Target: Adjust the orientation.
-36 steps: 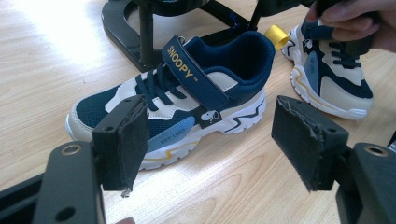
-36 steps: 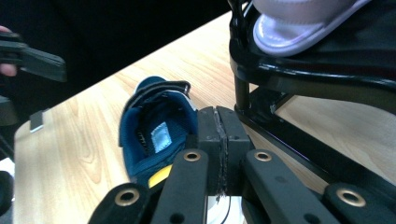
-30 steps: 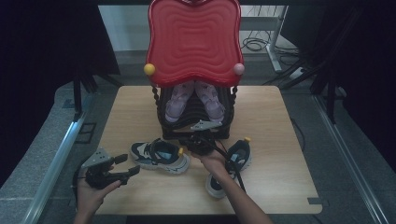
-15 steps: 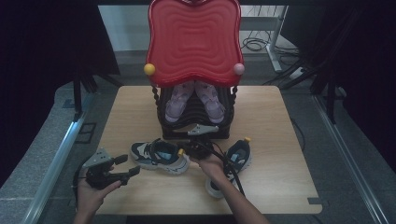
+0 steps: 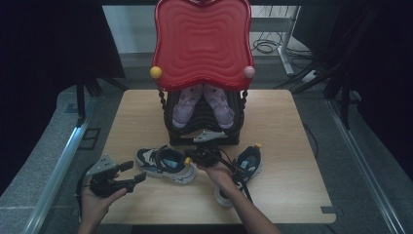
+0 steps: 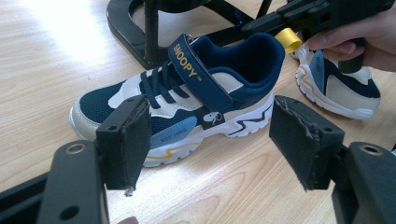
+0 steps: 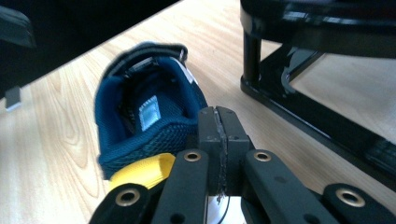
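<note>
L tool (image 5: pixel 130 172) agape, R tool (image 7: pixel 218 133) clamped

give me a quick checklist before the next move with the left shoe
1. Right gripper shut at the heel of the left shoe: ok, jaws pressed together beside the yellow heel loop; whether fabric is pinched: cannot tell.
2. Left gripper open and free: ok, pads wide apart, nothing between them.
3. Left gripper lined up on the shoe: ok, the shoe's side sits between its pads, farther off.
4. Shoe flat on the table: ok, sole down.
5. Strap closed: ok, lying across the laces.
6. Other shoe out of the way: ok, apart on the right.
7. Rack shelf free: cannot tell.
</note>
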Motion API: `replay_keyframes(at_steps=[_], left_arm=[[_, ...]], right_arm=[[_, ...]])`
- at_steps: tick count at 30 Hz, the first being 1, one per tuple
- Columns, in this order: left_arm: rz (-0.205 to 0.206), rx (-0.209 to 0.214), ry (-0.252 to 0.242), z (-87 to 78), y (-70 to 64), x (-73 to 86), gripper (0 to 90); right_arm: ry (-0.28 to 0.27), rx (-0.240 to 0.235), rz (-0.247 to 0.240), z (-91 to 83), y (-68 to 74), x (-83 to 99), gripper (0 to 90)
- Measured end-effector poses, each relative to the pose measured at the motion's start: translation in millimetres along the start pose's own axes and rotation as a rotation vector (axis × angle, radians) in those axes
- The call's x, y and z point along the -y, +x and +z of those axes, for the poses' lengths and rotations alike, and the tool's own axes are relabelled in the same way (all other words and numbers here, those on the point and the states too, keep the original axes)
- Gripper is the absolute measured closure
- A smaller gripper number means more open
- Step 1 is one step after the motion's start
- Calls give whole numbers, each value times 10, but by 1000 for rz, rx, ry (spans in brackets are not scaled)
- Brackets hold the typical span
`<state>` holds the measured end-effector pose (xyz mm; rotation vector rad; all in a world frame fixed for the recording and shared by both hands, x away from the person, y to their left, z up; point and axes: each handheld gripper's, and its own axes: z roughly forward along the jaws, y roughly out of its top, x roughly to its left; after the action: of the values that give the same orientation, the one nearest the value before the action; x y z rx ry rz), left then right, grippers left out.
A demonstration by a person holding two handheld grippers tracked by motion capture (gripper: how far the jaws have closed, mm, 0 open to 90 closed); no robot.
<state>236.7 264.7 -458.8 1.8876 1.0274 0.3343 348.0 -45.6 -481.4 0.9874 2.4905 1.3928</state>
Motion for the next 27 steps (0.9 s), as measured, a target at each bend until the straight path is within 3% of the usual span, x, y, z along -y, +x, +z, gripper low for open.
replay_keyframes(at_steps=[4, 14, 27], left_arm=[[-2, -3, 0, -10, 13, 3, 298], [-14, -13, -18, -58, 59, 3, 299], [-29, -17, -28, -90, 101, 16, 306]], right_arm=[[22, 22, -31, 34, 33, 18, 898], [19, -32, -40, -51, 161, 60, 898], [19, -96, -66, -28, 366, 156, 898]])
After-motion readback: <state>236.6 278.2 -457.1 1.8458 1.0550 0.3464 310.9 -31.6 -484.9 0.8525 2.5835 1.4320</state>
